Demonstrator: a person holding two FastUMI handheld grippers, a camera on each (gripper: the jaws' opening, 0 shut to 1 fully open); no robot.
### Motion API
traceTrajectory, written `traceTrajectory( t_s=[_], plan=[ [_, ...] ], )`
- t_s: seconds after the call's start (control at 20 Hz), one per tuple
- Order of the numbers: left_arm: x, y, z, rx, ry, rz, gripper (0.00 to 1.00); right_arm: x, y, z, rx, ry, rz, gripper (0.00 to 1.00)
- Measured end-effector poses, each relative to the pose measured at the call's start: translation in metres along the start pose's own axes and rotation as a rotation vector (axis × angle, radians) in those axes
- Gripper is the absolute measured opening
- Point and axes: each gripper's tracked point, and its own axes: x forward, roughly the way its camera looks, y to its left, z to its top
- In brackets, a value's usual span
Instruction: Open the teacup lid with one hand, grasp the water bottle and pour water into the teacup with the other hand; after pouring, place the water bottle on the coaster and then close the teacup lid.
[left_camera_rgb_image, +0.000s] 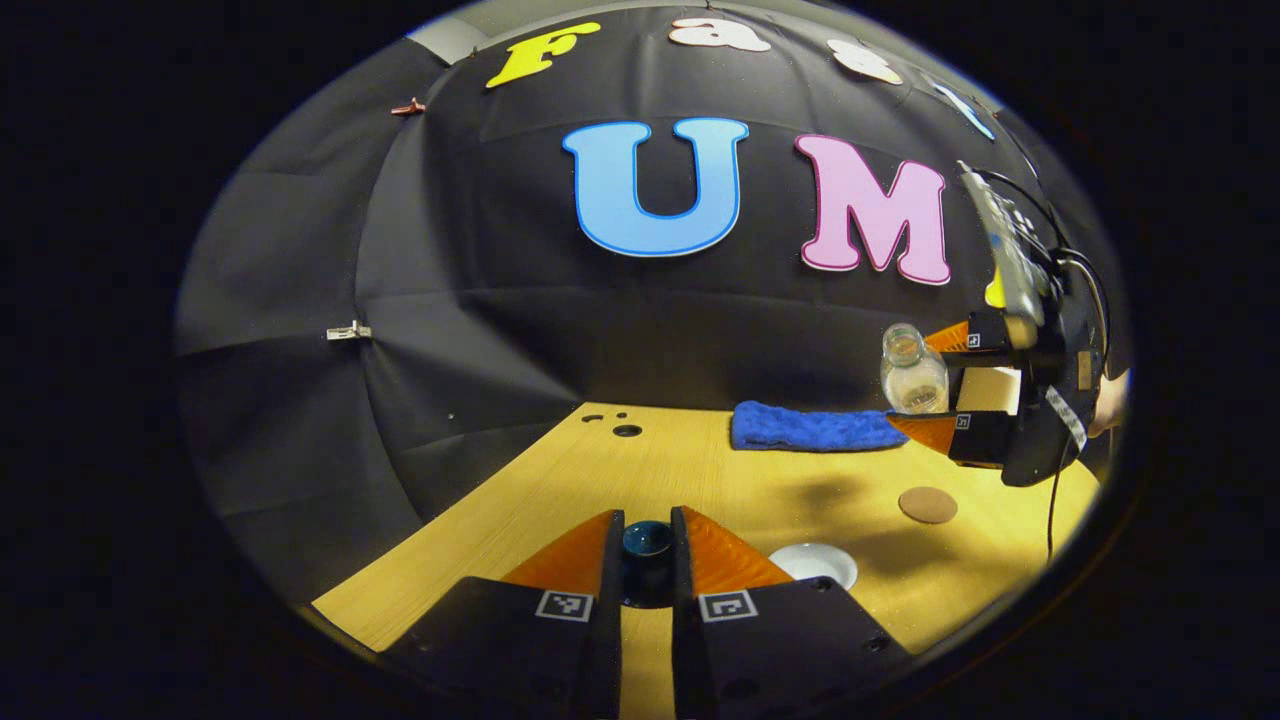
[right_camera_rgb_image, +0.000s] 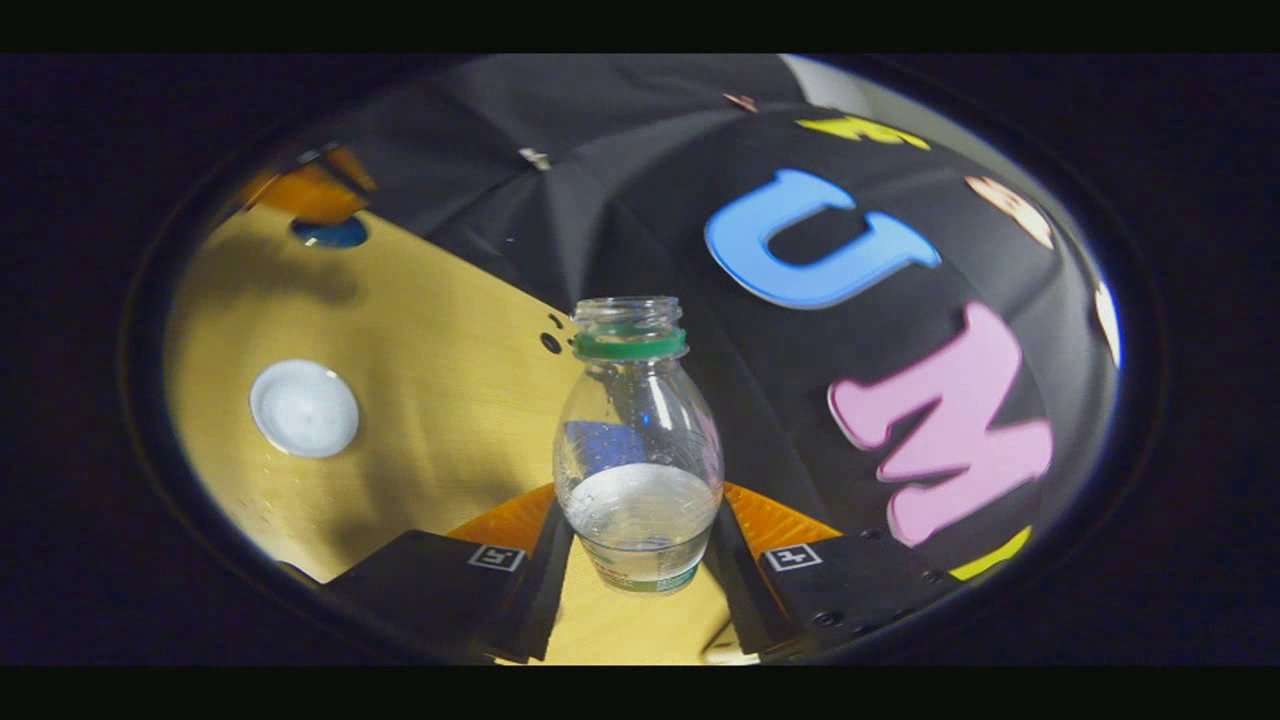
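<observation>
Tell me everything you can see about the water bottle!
The water bottle is small, see-through and looks like plastic, with a round belly and a narrow neck. A green ring sits below its open mouth; no cap is on it. Water fills only the lower part. The right gripper holds it by the bottom, a finger pressing each side. In the left gripper view it hangs in the air, above the table, not touching it.

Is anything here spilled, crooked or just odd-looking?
No spill shows. The uncapped water bottle is clamped in the right hand-held gripper above the table, not yet on the coaster. The left hand-held gripper pinches the dark lid; the white teacup sits open.
</observation>
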Motion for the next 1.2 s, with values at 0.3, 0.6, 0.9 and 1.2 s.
traceTrajectory(
  t_s=[0.3,0.6,0.9,1.2],
  plan=[
    [0.013,-0.007,0.012,-0.077,-0.014,-0.006,0.24,0.006,-0.026,-0.043,0.622,0.11,0.014,0.71],
    [0.015,0.008,0.006,-0.037,-0.011,0.057,0.21,0.023,-0.011,-0.083,0.956,0.105,-0.018,0.71],
    [0.017,0.006,-0.009,-0.047,0.018,0.067,0.28,0.033,0.012,-0.122,0.925,0.149,-0.062,0.72],
    [0.018,-0.003,-0.019,-0.069,0.031,0.066,0.28,0.034,0.013,-0.124,0.897,0.106,-0.081,0.73]
  ],
)
